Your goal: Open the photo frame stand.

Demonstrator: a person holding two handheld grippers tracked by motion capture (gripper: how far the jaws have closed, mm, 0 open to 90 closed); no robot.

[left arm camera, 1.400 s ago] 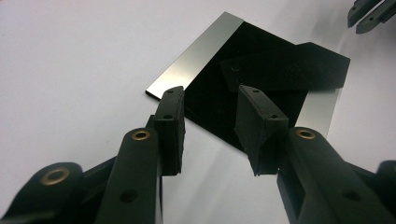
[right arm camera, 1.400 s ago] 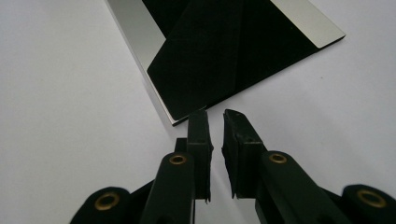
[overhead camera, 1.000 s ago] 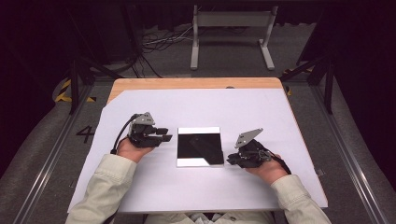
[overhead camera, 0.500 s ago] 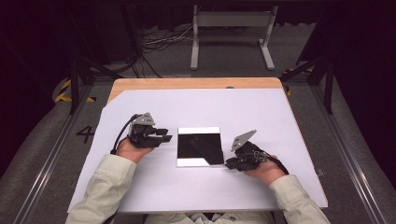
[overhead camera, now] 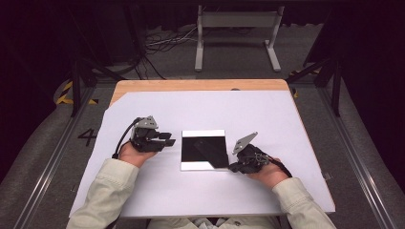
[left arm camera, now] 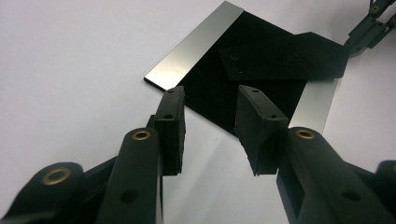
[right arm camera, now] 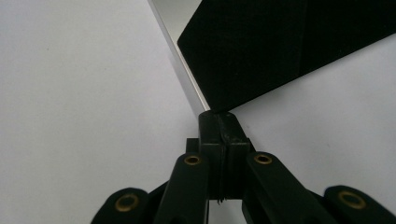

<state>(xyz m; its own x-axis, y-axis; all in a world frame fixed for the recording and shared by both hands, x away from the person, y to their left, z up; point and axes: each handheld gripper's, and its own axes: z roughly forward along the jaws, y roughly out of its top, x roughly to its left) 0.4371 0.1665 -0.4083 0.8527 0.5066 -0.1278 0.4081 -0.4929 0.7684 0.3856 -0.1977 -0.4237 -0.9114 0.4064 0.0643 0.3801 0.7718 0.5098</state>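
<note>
A square, mirror-like plate [overhead camera: 203,149] lies flat in the middle of the white table sheet [overhead camera: 267,119]; it reflects dark. My left gripper [overhead camera: 169,139] rests on the sheet just left of the plate, open, its jaws pointing at the plate's left edge with nothing between them. In the left gripper view the open left gripper [left arm camera: 211,93] frames the plate's [left arm camera: 196,51] near corner. My right gripper [overhead camera: 230,167] is shut, its tips touching the plate's near right corner. In the right gripper view the closed right gripper [right arm camera: 219,116] meets that corner of the plate [right arm camera: 261,51].
The white sheet covers a wooden table whose far edge [overhead camera: 200,85] shows bare. Beyond it stand a metal frame [overhead camera: 237,21] and cables [overhead camera: 162,43] on the dark floor. In the left gripper view the right gripper [left arm camera: 369,28] shows at the top right.
The right gripper has slid left and nearer along the sheet until its tips reached the plate's near right corner. The left gripper and the plate stay put.
</note>
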